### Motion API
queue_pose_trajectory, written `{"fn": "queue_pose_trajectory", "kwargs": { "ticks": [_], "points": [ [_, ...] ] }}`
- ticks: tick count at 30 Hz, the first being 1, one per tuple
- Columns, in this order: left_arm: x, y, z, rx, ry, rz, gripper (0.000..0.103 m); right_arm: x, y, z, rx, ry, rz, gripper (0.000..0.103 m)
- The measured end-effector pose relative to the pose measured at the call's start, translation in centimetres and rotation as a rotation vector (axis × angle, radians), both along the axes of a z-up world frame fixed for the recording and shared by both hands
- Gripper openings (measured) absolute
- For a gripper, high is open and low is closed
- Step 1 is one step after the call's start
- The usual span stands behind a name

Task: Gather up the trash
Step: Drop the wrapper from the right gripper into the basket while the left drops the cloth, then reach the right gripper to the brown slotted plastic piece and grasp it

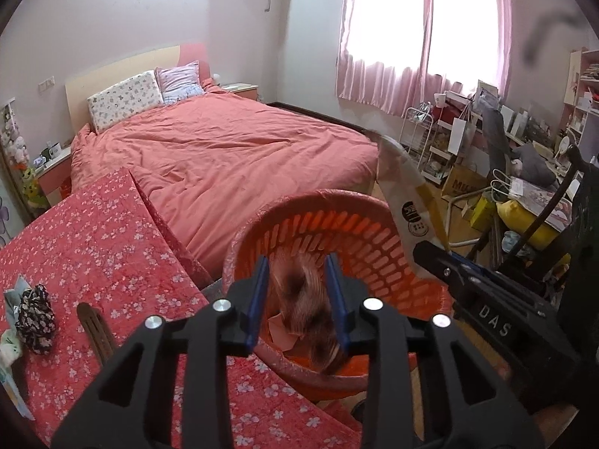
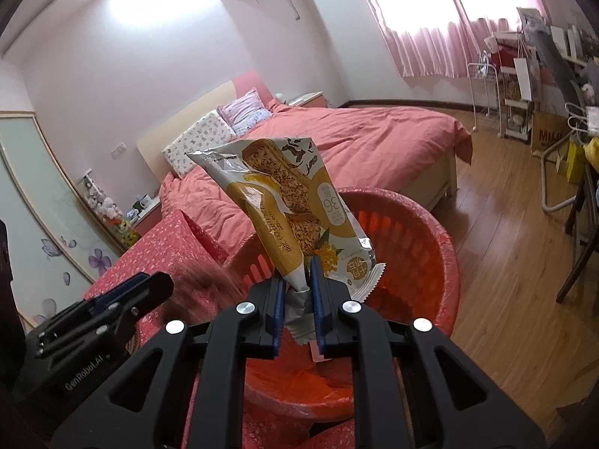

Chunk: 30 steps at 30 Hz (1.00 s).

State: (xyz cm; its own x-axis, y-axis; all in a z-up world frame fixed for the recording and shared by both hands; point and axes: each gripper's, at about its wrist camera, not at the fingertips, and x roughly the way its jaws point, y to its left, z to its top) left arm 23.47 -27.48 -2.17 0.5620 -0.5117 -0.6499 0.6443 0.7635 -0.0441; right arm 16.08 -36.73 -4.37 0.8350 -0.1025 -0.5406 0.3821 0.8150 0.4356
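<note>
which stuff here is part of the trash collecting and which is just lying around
Part of the job:
- orange slotted plastic bin with red liner
- blurred brown-and-pink wrapper, dropping between the open left claw pads
- yellow-and-silver snack wrapper, pinched in the right claw

Just lying about:
- black floral fabric scrunchie
- brown wooden comb
- coral-covered bed

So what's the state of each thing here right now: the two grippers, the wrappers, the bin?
Left gripper: open, over the bin, blurred brown wrapper between its fingers.
Brown wrapper: motion-blurred, above the bin's inside; cannot tell if the pads touch it.
Right gripper: shut on the yellow snack wrapper.
Yellow snack wrapper: pinched at one end, sticking up above the bin.
Orange bin: lined with a bag, paper scraps inside.
</note>
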Motion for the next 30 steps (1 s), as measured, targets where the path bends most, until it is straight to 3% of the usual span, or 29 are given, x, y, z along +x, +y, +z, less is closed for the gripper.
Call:
{"fn": "queue_pose_trajectory", "kwargs": {
  "ticks": [2,5,6,20,24,30],
  "points": [
    [0.2,0.1,-0.4,0.008,0.003,0.009,0.039,0.1,-0.2,-0.2,0.006,0.009,0.004,0.018],
    [0.5,0.6,-0.7,0.013,0.008,0.033,0.042,0.1,0.0,-0.3,0.008,0.018,0.006,0.043],
    [0.7,0.9,-0.7,0.012,0.009,0.040,0.042,0.0,0.2,-0.4,0.003,0.018,0.006,0.044],
    [0.4,8.9,0.1,0.006,-0.020,0.200,0.068,-0.2,1.9,0.8,-0.058,0.049,0.019,0.044],
    [0.2,12.1,0.0,0.015,-0.025,0.268,0.075,0.0,3.2,1.4,-0.088,0.048,0.028,0.054],
    [0.1,16.7,-0.2,0.040,-0.032,0.366,0.082,0.8,5.4,1.8,-0.125,0.057,0.064,0.055]
  ]
}}
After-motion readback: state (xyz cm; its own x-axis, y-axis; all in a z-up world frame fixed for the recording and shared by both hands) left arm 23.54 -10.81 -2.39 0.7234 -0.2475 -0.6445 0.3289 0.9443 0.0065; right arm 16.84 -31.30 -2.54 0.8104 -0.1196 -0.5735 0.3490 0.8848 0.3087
